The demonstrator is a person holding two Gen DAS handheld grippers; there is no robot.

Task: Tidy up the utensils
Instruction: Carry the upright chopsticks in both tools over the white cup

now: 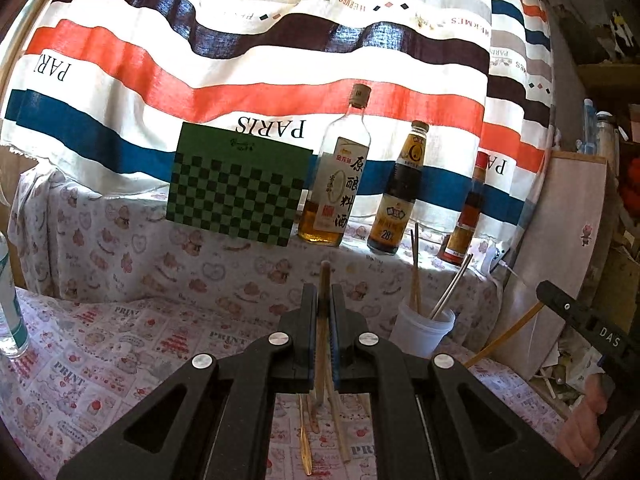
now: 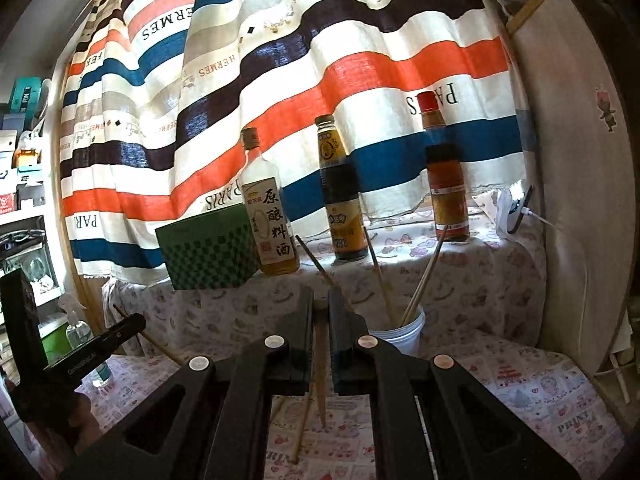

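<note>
Left gripper (image 1: 324,296) pinches one wooden chopstick (image 1: 322,344) upright between nearly closed fingers. Right gripper (image 2: 320,304) likewise clamps a dark-tipped chopstick (image 2: 320,376). A white plastic cup (image 1: 420,330) holding chopsticks stands near the table's back edge, below three sauce bottles (image 1: 334,176). Loose chopsticks (image 1: 338,424) lie on the tablecloth (image 1: 100,360).
</note>
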